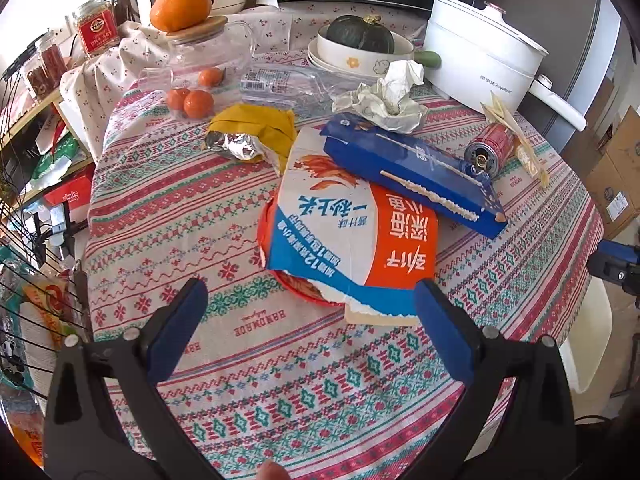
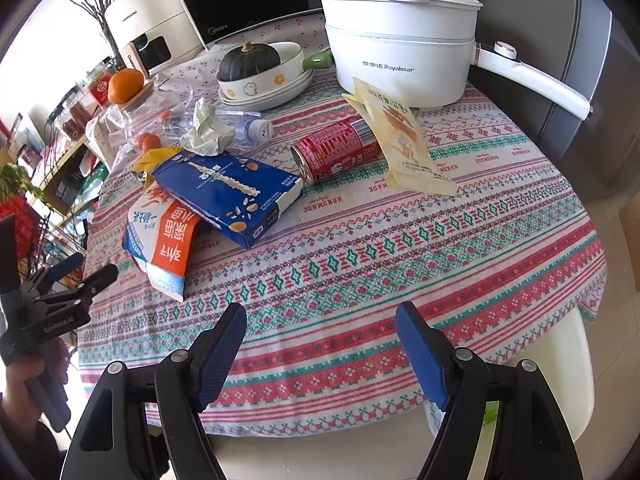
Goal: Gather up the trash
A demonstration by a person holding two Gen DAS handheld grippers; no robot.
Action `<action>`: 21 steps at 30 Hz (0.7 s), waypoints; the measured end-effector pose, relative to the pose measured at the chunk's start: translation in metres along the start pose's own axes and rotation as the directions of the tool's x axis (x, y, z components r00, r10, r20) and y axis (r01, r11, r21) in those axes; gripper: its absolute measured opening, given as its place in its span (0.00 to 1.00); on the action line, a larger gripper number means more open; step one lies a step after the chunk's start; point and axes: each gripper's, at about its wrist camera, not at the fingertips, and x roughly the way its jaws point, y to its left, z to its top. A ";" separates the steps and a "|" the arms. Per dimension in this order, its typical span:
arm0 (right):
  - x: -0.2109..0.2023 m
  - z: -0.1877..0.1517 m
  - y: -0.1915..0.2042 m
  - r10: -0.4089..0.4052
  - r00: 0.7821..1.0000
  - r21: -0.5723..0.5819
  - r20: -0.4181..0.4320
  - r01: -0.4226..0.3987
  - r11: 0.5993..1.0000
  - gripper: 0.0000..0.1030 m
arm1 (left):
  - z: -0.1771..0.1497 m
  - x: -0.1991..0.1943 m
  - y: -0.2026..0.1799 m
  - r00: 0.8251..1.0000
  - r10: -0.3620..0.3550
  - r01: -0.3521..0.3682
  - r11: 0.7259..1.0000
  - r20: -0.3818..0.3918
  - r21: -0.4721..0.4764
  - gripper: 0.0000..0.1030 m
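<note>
Left gripper: released, jaws wide apart, nothing between the pads; it hangs over bare cloth just short of the near edge of the blue box's pile.
Right gripper: released, jaws spread with only tablecloth between them; no trash touches it.
Landmark: blue box, lying tilted across the middle of the litter.
Left of the blue box: yellow foil wrapper, and beyond it small oranges by a glass jar; the table's left edge drops to a wire rack.
Under the blue box: red-and-white snack bag, its torn end nearest the left gripper, almost between that gripper's fingertips.
Behind the blue box: crumpled paper and a flattened clear bottle.
Right of the blue box: red can on its side, with a pale yellow packet leaning over it; both stand well beyond the right gripper.
Further right: white electric pot, its handle jutting past the table edge.
Open room: tablecloth lies bare in front of the blue box, running to the rounded near rim and right edge.
</note>
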 end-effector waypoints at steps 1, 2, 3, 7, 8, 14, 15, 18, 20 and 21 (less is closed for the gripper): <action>0.003 0.002 0.000 0.006 1.000 0.009 -0.004 -0.006 1.000 0.76 | 0.002 0.004 -0.002 1.000 -0.010 0.010 1.000 -0.007 -0.011 0.99; 0.005 0.004 -0.001 0.012 1.000 0.018 -0.008 -0.012 1.000 0.76 | 0.004 0.007 -0.005 1.000 -0.019 0.019 1.000 -0.019 -0.016 0.99; 0.008 0.006 -0.002 0.014 1.000 0.026 -0.013 -0.014 1.000 0.76 | 0.005 0.010 -0.010 1.000 -0.015 0.015 1.000 -0.028 -0.014 0.99; 0.015 0.012 -0.008 -0.012 1.000 0.019 -0.019 0.013 1.000 0.76 | 0.004 0.018 -0.045 0.998 0.054 -0.053 0.994 -0.011 0.092 0.99; 0.015 0.012 -0.011 -0.023 1.000 0.016 -0.017 0.024 1.000 0.76 | 0.003 0.020 -0.053 0.997 0.072 -0.071 0.991 -0.003 0.117 0.99; 0.016 0.014 -0.032 -0.022 1.000 0.071 -0.023 0.023 0.997 0.76 | -0.001 0.043 -0.086 0.978 0.210 -0.209 0.959 0.017 0.190 0.99; 0.016 0.014 -0.035 -0.020 0.999 0.077 -0.025 0.022 0.997 0.76 | -0.002 0.046 -0.087 0.972 0.236 -0.236 0.953 0.021 0.193 0.98; 0.017 0.012 -0.037 -0.036 0.999 0.069 -0.031 0.038 0.997 0.76 | -0.004 0.053 -0.090 0.953 0.303 -0.302 0.931 0.027 0.205 0.91; 0.016 0.011 -0.037 -0.052 0.998 0.050 -0.031 0.054 0.997 0.76 | -0.005 0.054 -0.089 0.945 0.325 -0.322 0.921 0.023 0.218 0.79; 0.015 0.011 -0.036 -0.059 0.998 0.041 -0.029 0.060 0.997 0.76 | -0.006 0.054 -0.087 0.947 0.321 -0.316 0.923 0.014 0.218 0.75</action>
